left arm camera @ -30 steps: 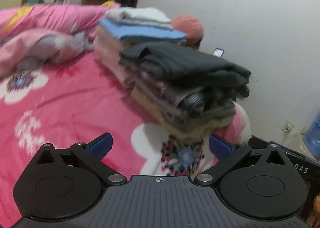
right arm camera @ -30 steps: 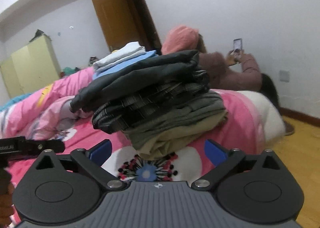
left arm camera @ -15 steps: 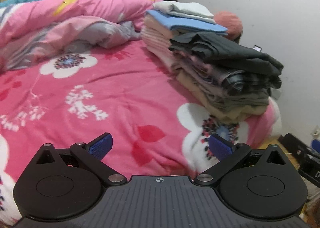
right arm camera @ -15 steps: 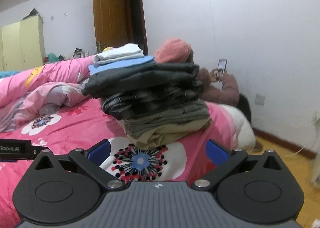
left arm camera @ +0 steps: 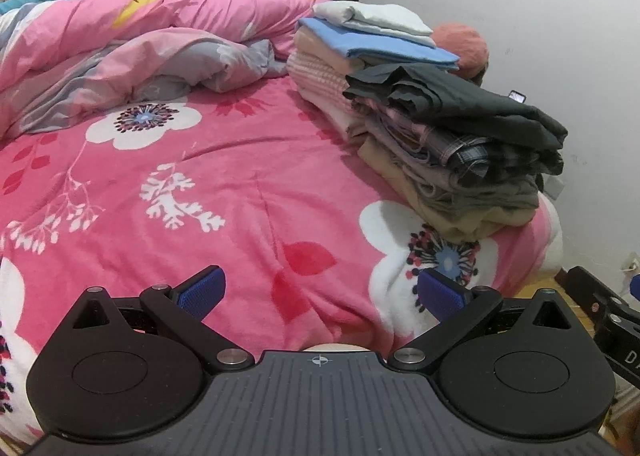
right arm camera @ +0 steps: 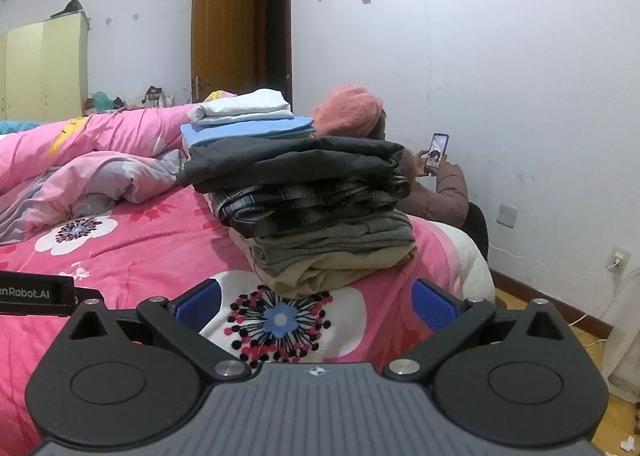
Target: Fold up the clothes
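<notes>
Both tongs hang spread wide above the pink flowered bed (left arm camera: 240, 184), nothing between their blue pads. The left tongs (left arm camera: 320, 292) face bare blanket; the near stack of folded clothes (left arm camera: 460, 160), dark grey garment on top, lies toward two o'clock of them at the bed's edge. A second stack (left arm camera: 360, 44), blue and white on top, sits just behind it, touching. The right tongs (right arm camera: 314, 302) point straight at the near stack at twelve o'clock. A crumpled duvet (left arm camera: 140, 56) lies at ten o'clock. A person in a pink hat (right arm camera: 348, 116) sits beyond the stacks, holding a phone (right arm camera: 438, 150).
</notes>
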`<state>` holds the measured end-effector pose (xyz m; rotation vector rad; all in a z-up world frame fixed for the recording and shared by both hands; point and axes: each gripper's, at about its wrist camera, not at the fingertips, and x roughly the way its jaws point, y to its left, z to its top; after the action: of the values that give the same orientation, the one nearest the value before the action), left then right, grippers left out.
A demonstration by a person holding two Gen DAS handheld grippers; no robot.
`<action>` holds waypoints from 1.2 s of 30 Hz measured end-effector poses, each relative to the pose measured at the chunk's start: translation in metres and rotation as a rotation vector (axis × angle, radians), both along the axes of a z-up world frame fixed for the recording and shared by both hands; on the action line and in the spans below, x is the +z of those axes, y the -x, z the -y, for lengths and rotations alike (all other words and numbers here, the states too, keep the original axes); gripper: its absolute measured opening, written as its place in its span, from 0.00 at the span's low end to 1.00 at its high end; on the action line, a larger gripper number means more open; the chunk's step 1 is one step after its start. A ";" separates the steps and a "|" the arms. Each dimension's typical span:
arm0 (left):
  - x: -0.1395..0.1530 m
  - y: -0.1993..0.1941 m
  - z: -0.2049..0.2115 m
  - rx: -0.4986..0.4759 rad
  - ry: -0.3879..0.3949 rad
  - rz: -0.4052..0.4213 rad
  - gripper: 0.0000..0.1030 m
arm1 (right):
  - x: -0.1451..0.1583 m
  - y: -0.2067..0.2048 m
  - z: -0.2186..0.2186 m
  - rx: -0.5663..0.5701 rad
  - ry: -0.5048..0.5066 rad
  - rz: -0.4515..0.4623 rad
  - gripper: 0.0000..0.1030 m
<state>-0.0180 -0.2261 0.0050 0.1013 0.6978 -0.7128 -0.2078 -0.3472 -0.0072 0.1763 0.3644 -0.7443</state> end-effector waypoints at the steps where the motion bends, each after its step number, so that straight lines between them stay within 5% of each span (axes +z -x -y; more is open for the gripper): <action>1: 0.000 0.000 0.000 0.000 -0.004 -0.002 1.00 | 0.000 0.000 0.000 -0.001 0.000 -0.002 1.00; 36: 0.017 0.039 -0.002 0.022 0.030 0.105 1.00 | 0.015 -0.002 -0.022 -0.029 0.023 -0.135 1.00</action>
<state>-0.0570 -0.2239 0.0218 0.1025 0.5868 -0.6918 -0.2062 -0.3253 0.0081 0.1100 0.4821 -0.7910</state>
